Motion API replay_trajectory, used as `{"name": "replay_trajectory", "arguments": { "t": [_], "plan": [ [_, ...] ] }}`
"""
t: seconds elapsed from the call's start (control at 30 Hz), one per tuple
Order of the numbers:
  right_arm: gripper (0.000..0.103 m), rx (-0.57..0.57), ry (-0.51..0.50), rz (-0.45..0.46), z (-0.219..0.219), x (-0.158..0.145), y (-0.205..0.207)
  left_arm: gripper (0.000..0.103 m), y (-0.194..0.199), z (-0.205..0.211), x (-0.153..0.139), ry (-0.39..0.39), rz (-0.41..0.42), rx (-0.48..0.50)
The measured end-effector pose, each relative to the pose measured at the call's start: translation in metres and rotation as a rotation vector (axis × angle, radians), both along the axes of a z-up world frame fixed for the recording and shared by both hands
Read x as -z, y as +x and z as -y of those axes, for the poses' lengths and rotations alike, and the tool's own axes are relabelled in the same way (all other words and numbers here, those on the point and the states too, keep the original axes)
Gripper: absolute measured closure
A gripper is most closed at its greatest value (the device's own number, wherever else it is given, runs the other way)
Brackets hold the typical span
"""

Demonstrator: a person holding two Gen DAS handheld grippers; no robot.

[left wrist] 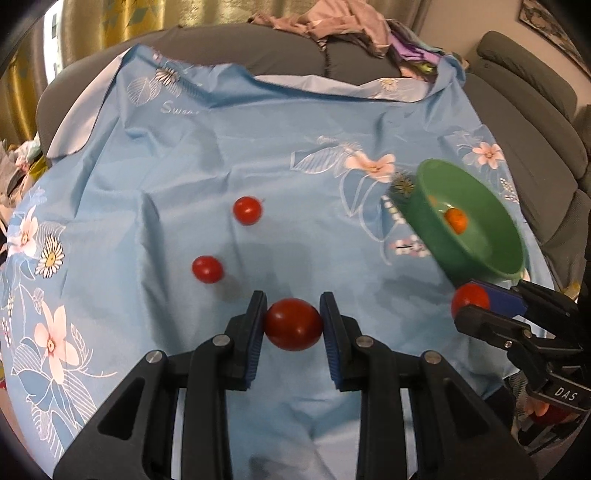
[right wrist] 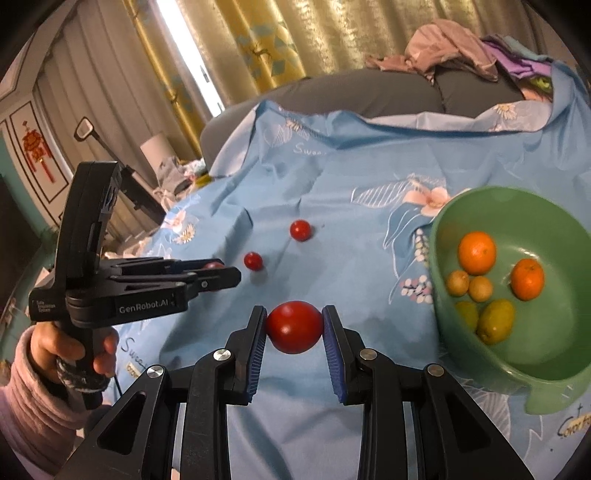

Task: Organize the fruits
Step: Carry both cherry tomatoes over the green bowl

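Note:
My left gripper (left wrist: pixel 293 325) is shut on a red tomato (left wrist: pixel 293 324) above the blue floral cloth. My right gripper (right wrist: pixel 294 326) is shut on another red tomato (right wrist: pixel 294 326), which also shows in the left wrist view (left wrist: pixel 470 298). Two small red tomatoes (left wrist: pixel 247 210) (left wrist: pixel 207 269) lie on the cloth ahead; they also show in the right wrist view (right wrist: pixel 300 230) (right wrist: pixel 253 260). A green bowl (right wrist: pixel 443 236) at the right holds oranges (right wrist: pixel 476 252) and several yellow-green fruits (right wrist: pixel 495 320). The bowl also shows in the left wrist view (left wrist: pixel 424 199).
The blue cloth (left wrist: pixel 184 155) covers a grey sofa (left wrist: pixel 236 48) with a pile of clothes (left wrist: pixel 343 22) at the back. Gold curtains (right wrist: pixel 266 44) hang behind. The left gripper body (right wrist: pixel 122 284) and the hand holding it are at the left of the right wrist view.

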State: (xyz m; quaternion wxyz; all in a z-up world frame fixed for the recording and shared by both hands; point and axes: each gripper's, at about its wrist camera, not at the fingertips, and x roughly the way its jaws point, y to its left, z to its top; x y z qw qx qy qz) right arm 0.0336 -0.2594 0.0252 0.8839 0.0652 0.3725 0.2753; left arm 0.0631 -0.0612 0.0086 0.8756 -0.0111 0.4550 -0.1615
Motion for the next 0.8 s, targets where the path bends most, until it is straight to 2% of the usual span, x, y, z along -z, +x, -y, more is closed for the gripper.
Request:
{"name": "replay_trajectory", "arguments": {
  "t": [0.27, 0.43, 0.8],
  "plan": [
    [0.071, 0.069, 0.043, 0.065, 0.032, -0.020, -0.009, 0.074, -0.003, 0.033, -0.026, 0.002, 0.047, 0.066],
    [0.071, 0.137, 0.069, 0.092, 0.060, -0.026, -0.012, 0.074, 0.001, 0.068, -0.039, 0.001, 0.070, 0.134],
    [0.071, 0.269, 0.119, 0.103, 0.118, -0.021, -0.015, 0.074, 0.015, 0.139, -0.042, 0.044, 0.074, 0.266]
  ]
}}
